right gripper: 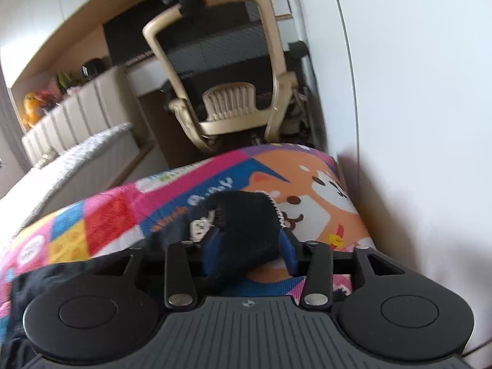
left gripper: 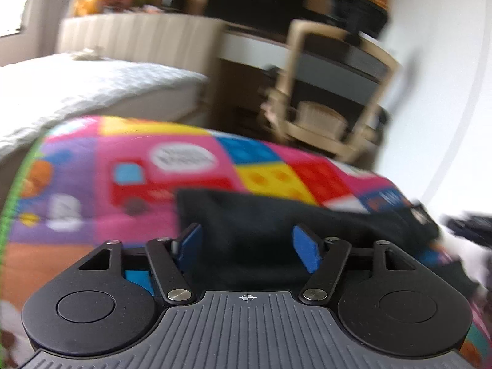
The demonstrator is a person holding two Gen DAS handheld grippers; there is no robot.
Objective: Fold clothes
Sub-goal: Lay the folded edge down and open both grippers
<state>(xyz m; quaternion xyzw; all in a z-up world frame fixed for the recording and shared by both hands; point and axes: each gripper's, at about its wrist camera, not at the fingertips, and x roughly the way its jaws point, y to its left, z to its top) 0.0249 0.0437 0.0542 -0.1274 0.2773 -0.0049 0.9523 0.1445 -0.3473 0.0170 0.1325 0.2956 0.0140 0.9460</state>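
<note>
In the left wrist view, which is blurred, the left gripper [left gripper: 247, 241] sits over a dark garment [left gripper: 261, 215] that lies on a brightly printed play mat [left gripper: 160, 166]. Its 2 blue pads [left gripper: 306, 247] stand wide apart with black cloth spread between them, and nothing is pinched; the cloth's straight edge lies just beyond the fingertips, toward the mat's red truck print. Beyond the mat stand a white-covered bed [left gripper: 92, 86] and a beige office chair [left gripper: 332, 92]. In the right wrist view, the right gripper [right gripper: 250, 243] has the garment's [right gripper: 246, 215] other end bunched up between its 2 pads [right gripper: 289, 247]; the jaws are partly closed around that hump of cloth, but whether they truly clamp it I cannot tell. A white-stitched hem runs along the hump's far side, resting on the mat [right gripper: 101, 215] just by its orange dog print, and a small white graphic on the cloth shows beside the left pad. The chair [right gripper: 227, 86] stands past the mat's far edge, with a white wall [right gripper: 415, 92] alongside the mat. The step in hand looks like gathering 2 ends of the garment before a fold. The next move probably calls for both grippers to close firmly on single edges, then lift and carry them over evenly so the cloth lands flat on the mat.
</note>
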